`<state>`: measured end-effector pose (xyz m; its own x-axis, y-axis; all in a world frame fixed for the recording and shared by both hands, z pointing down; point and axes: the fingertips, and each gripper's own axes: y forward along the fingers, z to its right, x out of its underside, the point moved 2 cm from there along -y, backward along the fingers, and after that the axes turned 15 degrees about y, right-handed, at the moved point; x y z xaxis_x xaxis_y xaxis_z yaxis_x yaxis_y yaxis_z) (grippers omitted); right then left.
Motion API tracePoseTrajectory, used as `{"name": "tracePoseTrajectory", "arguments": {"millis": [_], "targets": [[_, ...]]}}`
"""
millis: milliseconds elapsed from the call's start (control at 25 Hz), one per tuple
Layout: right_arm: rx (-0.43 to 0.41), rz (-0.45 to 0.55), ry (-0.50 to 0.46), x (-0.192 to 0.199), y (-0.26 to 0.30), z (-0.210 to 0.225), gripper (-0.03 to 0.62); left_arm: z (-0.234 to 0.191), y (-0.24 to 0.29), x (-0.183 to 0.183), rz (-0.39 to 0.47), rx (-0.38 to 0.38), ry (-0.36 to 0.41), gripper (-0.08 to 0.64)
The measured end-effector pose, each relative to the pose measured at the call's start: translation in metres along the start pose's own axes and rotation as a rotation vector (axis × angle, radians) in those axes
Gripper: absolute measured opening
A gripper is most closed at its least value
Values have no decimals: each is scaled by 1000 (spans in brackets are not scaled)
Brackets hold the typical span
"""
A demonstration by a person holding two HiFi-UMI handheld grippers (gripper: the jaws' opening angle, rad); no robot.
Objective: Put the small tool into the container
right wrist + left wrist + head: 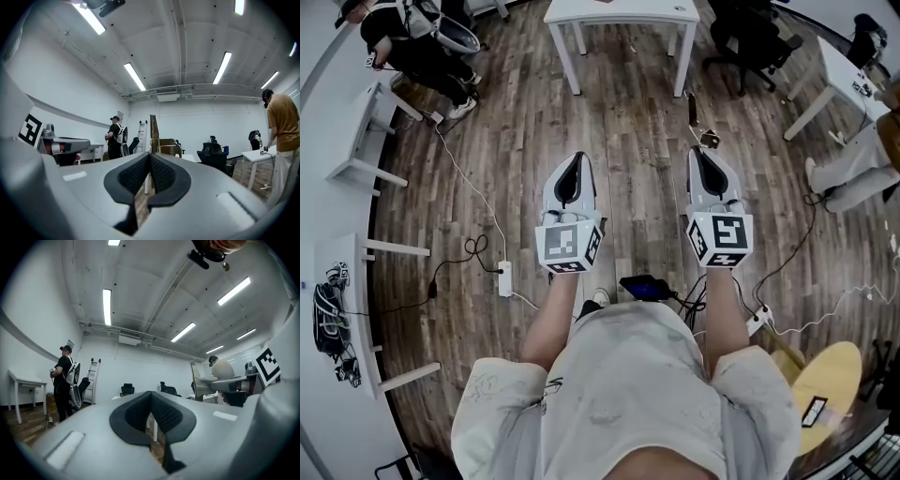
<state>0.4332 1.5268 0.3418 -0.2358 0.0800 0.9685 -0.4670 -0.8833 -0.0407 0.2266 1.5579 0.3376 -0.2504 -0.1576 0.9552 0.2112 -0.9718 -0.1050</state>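
Left hand-held gripper (573, 173) and right hand-held gripper (705, 167) both closed, empty, side by side over wooden floor (637, 141); small tool and container not in view, so handling, grip spot unjudgeable.

Head-view tally.

Grippers, 2: left gripper (577, 161), right gripper (704, 157).

Marker cubes, 2: cube (567, 242), cube (722, 239).

White tables, 4: table (619, 13) at 12 o'clock, table (844, 75) at 2, table (356, 309) at 9, table (361, 131) at 10.

Black office chairs, probably 2, rim distortion heavy: chair (750, 37) at 1 o'clock, chair (867, 37) at 2.

Power strips, 2: strip (504, 278) at 8 o'clock, strip (759, 321) at 4.

Round wooden tabletop (830, 380), 1, at 4 o'clock.

Bystanders, 2: person (422, 42) at 11 o'clock, person (853, 173) at 3.
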Motion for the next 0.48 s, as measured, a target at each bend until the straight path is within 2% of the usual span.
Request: {"name": "tracePoseTrajectory", "arguments": {"millis": [120, 400, 480], "targets": [[-14, -4, 6, -7, -6, 33, 8, 33, 16, -3, -10, 1, -2, 2], [-46, -6, 5, -5, -1, 81, 8, 71, 44, 3, -13, -14, 1, 2], [-49, -4, 6, -7, 7, 86, 8, 70, 54, 4, -14, -17, 0, 2]]}}
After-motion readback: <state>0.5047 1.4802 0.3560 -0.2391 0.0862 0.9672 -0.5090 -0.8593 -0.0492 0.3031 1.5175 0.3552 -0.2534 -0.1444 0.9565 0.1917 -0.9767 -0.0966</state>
